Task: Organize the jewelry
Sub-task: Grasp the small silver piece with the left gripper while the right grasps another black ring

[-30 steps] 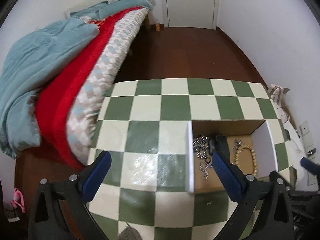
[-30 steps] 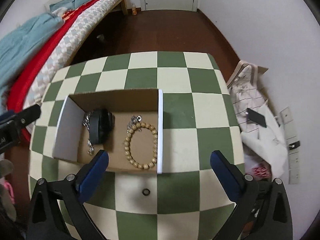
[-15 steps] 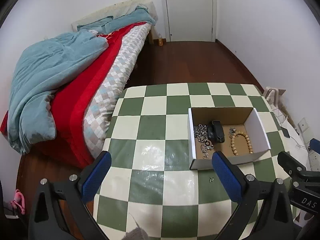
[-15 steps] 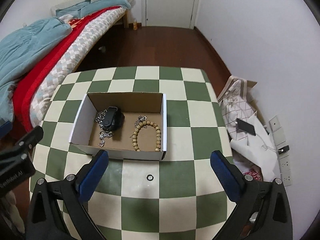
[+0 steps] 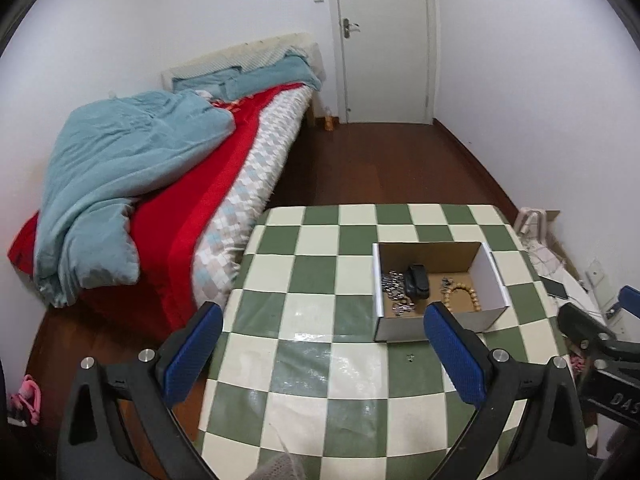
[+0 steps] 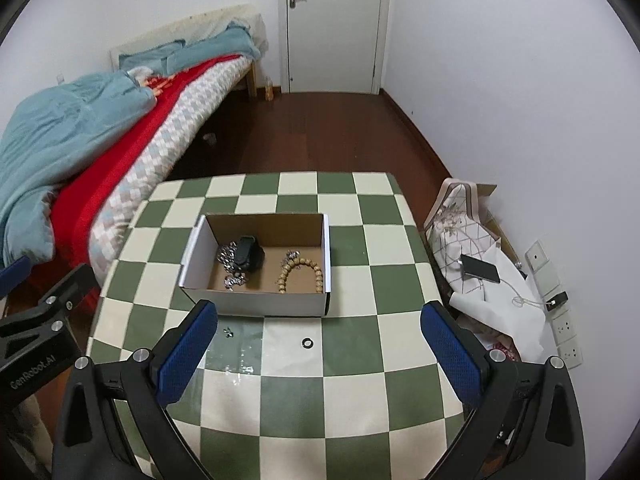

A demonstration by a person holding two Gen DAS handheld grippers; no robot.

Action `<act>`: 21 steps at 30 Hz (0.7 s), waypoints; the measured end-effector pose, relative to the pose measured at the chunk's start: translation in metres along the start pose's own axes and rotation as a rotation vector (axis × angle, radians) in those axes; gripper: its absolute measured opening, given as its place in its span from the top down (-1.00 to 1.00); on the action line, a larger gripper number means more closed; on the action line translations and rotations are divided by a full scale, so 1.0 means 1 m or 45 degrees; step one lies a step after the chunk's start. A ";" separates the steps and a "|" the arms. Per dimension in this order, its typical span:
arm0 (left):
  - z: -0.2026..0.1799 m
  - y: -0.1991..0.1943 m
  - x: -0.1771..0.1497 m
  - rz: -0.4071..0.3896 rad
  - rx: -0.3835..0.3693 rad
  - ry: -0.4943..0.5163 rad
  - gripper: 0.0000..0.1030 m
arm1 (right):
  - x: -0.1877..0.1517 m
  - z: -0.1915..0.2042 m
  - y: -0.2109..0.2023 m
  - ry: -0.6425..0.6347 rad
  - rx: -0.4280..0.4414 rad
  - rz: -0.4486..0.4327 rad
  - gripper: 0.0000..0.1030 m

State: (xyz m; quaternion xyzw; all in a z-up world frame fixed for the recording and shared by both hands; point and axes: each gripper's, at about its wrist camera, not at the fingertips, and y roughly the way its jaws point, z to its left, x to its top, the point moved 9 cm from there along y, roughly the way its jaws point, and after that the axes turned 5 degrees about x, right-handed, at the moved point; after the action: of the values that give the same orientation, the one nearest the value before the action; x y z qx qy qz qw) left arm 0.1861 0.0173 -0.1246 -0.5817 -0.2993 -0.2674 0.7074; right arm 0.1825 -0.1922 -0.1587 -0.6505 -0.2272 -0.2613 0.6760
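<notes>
Both sets of jaws spread wide, gripping nothing: right gripper (image 6: 308,354), left gripper (image 5: 320,354), held above the near edge of the green-and-cream checked table (image 6: 360,400). Between the right jaws, slightly ahead: small black ring (image 6: 307,343) loose on the table; tiny silver trinket (image 6: 228,333) just left of it. Step judged: collecting stragglers. Next move likely needs a descent onto the ring with a fine pinch. Beyond: open white cardboard box (image 6: 256,304) holding wooden bead bracelet (image 6: 300,276), silver chain (image 6: 228,258), black band (image 6: 248,258).
</notes>
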 end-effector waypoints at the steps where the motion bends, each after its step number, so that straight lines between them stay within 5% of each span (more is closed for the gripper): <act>1: 0.002 0.000 -0.002 -0.013 0.029 0.004 -0.99 | 0.000 0.000 -0.003 0.005 0.007 -0.006 -0.99; 9: 0.012 0.052 -0.050 0.086 0.306 0.097 -0.99 | -0.043 -0.022 0.032 0.118 0.042 0.062 -0.94; 13: 0.009 0.082 -0.077 0.198 0.331 0.126 -0.99 | -0.078 -0.031 0.091 0.180 0.082 0.177 -0.29; 21: 0.003 0.107 -0.095 0.290 0.347 0.163 -0.99 | -0.111 -0.018 0.176 0.171 0.130 0.233 -0.15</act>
State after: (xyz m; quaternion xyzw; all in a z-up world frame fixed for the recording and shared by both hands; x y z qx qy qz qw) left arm 0.1995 0.0421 -0.2652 -0.4926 -0.2193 -0.1790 0.8230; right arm 0.2116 -0.2005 -0.3653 -0.6144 -0.1341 -0.2295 0.7428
